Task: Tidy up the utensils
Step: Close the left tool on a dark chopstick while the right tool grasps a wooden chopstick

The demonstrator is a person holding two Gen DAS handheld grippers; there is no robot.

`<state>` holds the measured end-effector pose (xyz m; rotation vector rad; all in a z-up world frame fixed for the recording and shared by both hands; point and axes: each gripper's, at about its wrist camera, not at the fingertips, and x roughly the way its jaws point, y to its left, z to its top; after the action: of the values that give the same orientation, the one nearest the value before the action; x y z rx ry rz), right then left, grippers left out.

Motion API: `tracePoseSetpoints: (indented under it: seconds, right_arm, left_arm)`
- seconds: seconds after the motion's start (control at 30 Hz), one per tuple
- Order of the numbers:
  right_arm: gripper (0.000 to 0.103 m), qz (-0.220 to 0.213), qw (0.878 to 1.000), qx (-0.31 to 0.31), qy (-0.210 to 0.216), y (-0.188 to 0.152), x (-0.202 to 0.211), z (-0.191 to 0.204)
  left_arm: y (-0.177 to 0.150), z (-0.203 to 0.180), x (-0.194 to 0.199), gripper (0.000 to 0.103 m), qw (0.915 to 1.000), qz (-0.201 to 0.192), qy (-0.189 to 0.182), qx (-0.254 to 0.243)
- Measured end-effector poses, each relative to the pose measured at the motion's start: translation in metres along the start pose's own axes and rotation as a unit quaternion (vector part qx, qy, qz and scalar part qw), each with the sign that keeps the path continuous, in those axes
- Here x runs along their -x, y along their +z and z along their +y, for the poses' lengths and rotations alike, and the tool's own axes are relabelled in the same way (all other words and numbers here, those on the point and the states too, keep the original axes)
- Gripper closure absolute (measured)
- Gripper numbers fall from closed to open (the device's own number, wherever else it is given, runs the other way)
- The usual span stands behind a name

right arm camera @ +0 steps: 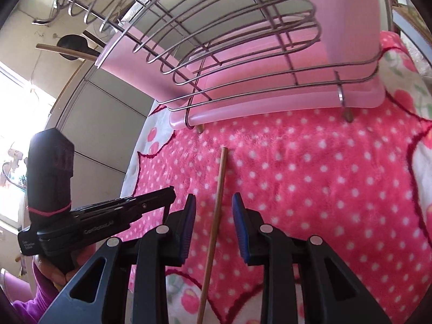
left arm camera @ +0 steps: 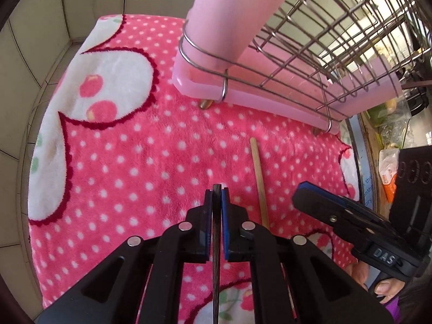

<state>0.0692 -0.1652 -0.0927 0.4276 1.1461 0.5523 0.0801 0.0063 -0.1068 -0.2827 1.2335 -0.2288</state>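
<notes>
Both grippers are black plastic with blue finger pads [right arm camera: 189,224] and round silver screws [left arm camera: 185,226]. White "DAS" lettering marks the right gripper [left arm camera: 299,193]; a purple sleeve [right arm camera: 25,307] covers the wrist.

Left tool [left arm camera: 216,189] low over the pink cover, pads pressed together on a thin dark strip, pointing to the far side. Right tool [right arm camera: 213,202] just to its right, jaws parted, blue pads [right arm camera: 189,216] apart, level and also pointing far. Bare fingers [left arm camera: 383,289] wrap the right tool's grip; purple sleeve at the wrist.
</notes>
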Motion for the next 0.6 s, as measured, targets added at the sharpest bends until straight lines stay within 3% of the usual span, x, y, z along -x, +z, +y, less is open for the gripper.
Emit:
tracePoseSetpoints:
  seconds: [0.43,0.6]
  right_arm:
    - [0.077,0.049,0.998,-0.001,-0.037,0.017,-0.042,0.011]
    - [0.085,0.061,0.997,0.002,-0.054,0.016,-0.051,0.015]
  left_arm:
    - [-0.004,0.008,0.023,0.097,0.9995,-0.028,-0.014,-0.002]
    - [-0.004,0.009,0.032,0.097,0.9992,-0.035,-0.017,-0.003]
